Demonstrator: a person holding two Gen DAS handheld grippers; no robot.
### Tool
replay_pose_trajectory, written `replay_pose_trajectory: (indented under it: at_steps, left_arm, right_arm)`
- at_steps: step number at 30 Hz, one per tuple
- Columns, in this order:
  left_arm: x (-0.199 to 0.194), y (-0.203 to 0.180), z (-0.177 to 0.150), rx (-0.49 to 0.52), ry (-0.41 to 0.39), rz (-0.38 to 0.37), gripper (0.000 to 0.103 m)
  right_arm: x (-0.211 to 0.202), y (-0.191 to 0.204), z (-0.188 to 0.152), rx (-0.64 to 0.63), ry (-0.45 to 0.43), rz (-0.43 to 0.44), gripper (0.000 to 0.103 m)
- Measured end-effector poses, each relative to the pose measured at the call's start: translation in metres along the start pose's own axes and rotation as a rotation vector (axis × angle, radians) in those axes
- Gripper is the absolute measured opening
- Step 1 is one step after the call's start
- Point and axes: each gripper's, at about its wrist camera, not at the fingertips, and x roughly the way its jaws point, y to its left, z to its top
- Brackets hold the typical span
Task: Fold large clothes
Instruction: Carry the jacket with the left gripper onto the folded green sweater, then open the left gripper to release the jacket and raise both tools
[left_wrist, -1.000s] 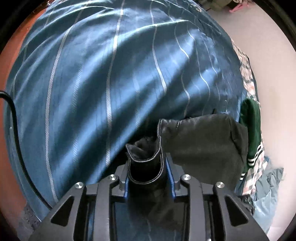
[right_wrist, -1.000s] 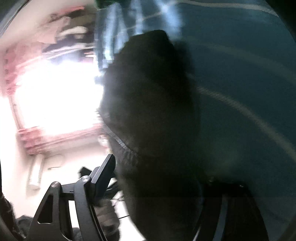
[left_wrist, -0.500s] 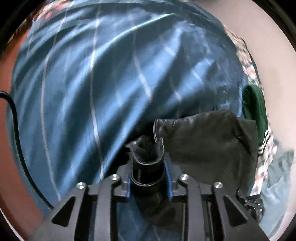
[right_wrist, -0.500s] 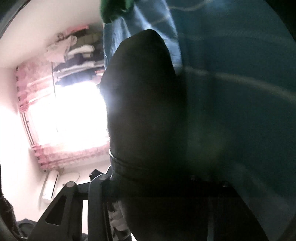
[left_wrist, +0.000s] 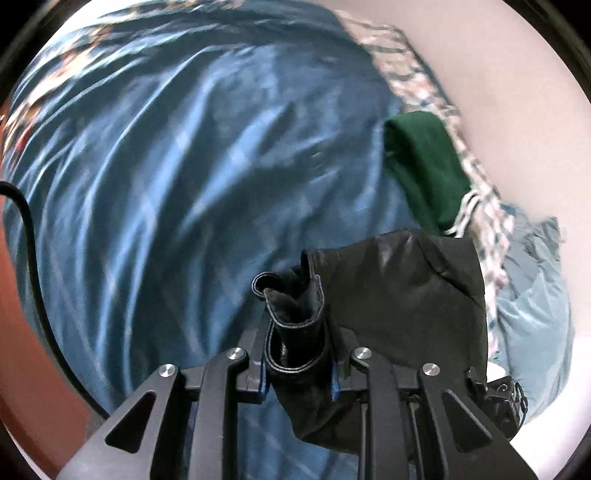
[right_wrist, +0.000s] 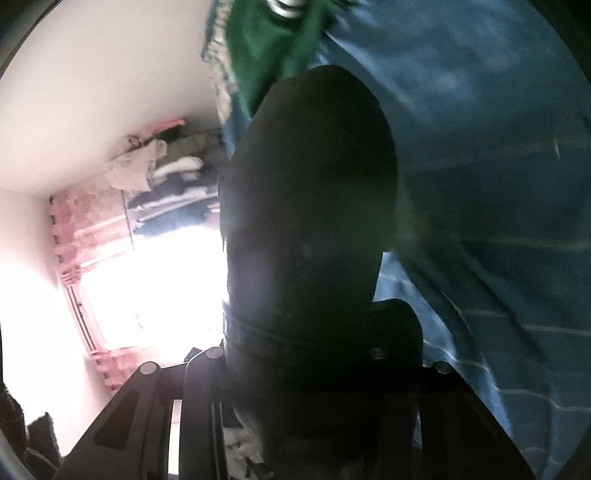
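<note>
A black garment (left_wrist: 399, 295) with pale stitching hangs between my two grippers above a bed. My left gripper (left_wrist: 297, 363) is shut on a bunched hem of it, the cloth folded between the blue pads. In the right wrist view the same black garment (right_wrist: 310, 221) fills the middle and covers the fingers; my right gripper (right_wrist: 295, 365) is shut on it. The garment stretches from the left gripper toward the right edge of the bed.
A blue striped bedspread (left_wrist: 184, 166) covers the bed. A folded green garment with white stripes (left_wrist: 424, 170) lies at its right edge, also in the right wrist view (right_wrist: 273, 48). Pale blue cloth (left_wrist: 532, 302) lies beyond. A bright window (right_wrist: 155, 288) and hanging clothes (right_wrist: 166, 184) are behind.
Both grippers have swung right toward the bed's edge with the black garment held; the green garment now sits closer and larger in both views. The grips have not changed.
</note>
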Motion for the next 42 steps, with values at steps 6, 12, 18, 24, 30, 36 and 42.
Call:
replay_pose_trajectory:
  at_steps: [6,12,18,24,30,36,42]
  left_arm:
    - [0.002,-0.074,0.087,0.063,-0.055,-0.109,0.019]
    - [0.021,-0.163,0.198,0.133,-0.102,-0.23,0.019]
    - [0.09,-0.232,0.294,0.242,-0.16,-0.256,0.019]
    - [0.205,-0.229,0.332,0.221,-0.085,-0.166,0.019]
    - [0.257,-0.213,0.301,0.268,-0.021,-0.137,0.025]
    - [0.249,-0.223,0.305,0.37,-0.047,-0.032,0.034]
    - [0.226,-0.246,0.289,0.597,-0.096,0.168,0.06]
  right_arm:
    - [-0.02,0.083,0.056,-0.081,-0.093,0.085,0.04]
    - [0.009,0.176,0.169,-0.167,-0.194,0.176,0.039]
    - [0.034,0.195,0.301,-0.157,-0.243,0.275,0.039]
    - [0.084,0.13,0.422,-0.049,-0.169,0.234,0.039]
    - [0.079,0.082,0.461,0.009,-0.119,0.175,0.04]
    - [0.069,0.127,0.427,-0.086,-0.123,-0.213,0.068]
    - [0.064,0.186,0.366,-0.233,-0.314,-0.718,0.081]
